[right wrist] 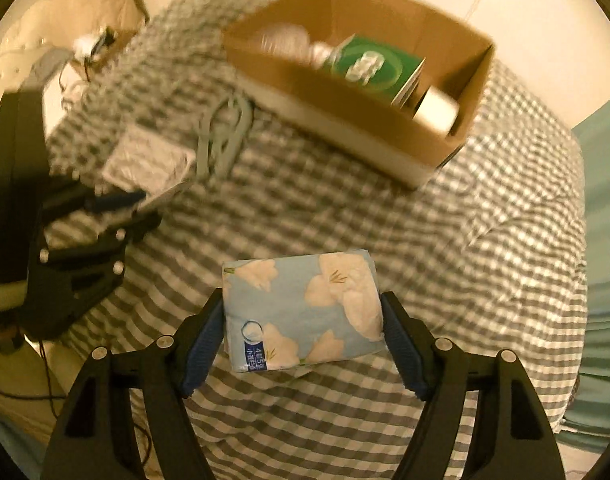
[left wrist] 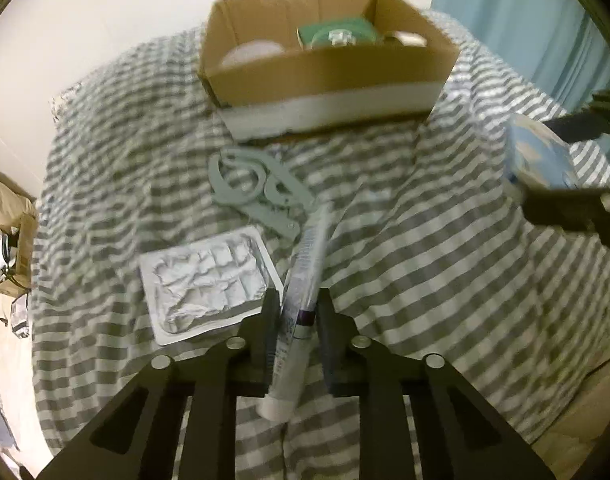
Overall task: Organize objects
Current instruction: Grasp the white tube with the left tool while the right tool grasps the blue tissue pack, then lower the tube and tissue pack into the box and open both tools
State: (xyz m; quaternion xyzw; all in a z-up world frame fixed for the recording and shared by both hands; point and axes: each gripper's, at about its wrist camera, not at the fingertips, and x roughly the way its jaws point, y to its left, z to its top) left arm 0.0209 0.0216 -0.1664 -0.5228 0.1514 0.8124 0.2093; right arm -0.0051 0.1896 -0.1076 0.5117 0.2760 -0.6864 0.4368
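Syringe (left wrist: 305,276) sits clamped in the left claw (left wrist: 295,312) over the bed (left wrist: 425,280): light, stiff, slick plastic, so grab mid-barrel. Right claw (right wrist: 303,320) squeezes the tissue pack (right wrist: 301,312), soft and squishy, headed for the cardboard box (right wrist: 345,104) I'd guess.

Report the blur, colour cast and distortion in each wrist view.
Left wrist view: cool, greyish cast; the cardboard box is smeared by motion, the syringe in the left gripper sharper. Right wrist view: warm yellow cast; the box and scissors blurred, the tissue pack in the right gripper crisp. Fisheye bends the checked cloth in both.
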